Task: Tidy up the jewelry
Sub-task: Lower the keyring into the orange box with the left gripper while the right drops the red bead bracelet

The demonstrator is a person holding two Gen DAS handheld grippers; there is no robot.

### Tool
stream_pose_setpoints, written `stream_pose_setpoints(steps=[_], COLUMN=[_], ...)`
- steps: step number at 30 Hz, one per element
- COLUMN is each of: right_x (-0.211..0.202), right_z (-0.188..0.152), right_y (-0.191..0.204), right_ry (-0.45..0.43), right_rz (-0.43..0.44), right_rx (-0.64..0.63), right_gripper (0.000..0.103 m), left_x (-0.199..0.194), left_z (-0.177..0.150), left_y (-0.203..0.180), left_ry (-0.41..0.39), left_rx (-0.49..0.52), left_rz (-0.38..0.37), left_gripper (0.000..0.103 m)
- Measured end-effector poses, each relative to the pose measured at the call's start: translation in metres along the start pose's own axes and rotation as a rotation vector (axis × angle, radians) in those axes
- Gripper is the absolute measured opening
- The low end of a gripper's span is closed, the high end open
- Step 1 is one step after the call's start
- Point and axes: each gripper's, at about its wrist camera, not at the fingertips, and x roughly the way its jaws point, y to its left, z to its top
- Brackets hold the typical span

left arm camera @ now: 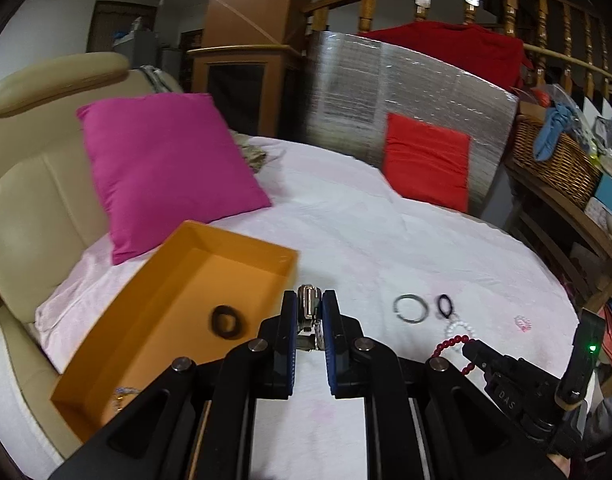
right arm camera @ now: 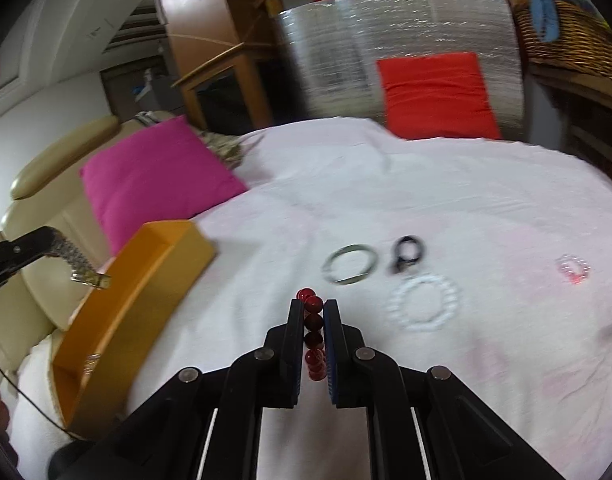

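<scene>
The left tool (left arm camera: 309, 312) points downward, its jaws clamped on a metal watch band (left arm camera: 307, 310). The right tool (right arm camera: 315, 322) points downward too, pinching a red bead bracelet (right arm camera: 313, 334).

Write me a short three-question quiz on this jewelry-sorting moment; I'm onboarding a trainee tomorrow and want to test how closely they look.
1. True or false: the right gripper is shut on a red bead bracelet.
2. What does the left gripper hold? A) a white bead bracelet B) a metal watch band C) a pink cushion
3. Fill in: a dark hair tie lies inside the ____ box.

Key
1. True.
2. B: the metal watch band sits between its pads, while the white bead bracelet lies on the white sheet.
3. Orange.
</scene>
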Motion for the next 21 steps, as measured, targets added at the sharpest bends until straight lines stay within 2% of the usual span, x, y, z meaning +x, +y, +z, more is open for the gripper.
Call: stream_pose_setpoints(steps=[11, 21], right_x=[0.015, 0.047], right_z=[0.017, 0.022], right_y=[0.114, 0.188], right_ry=[0.014, 0.08], right_rz=[0.153, 0.283], right_rx=[-0.155, -0.227], right_gripper=[0.011, 0.011], left_x=[0.0, 0.023], left_z=[-0.011, -0.027], left_y=[0.071, 0.145], left_ry=[0.013, 0.075], left_rx=[-0.109, -0.201], left_rz=[0.069, 0.135], left_gripper=[0.012, 0.012])
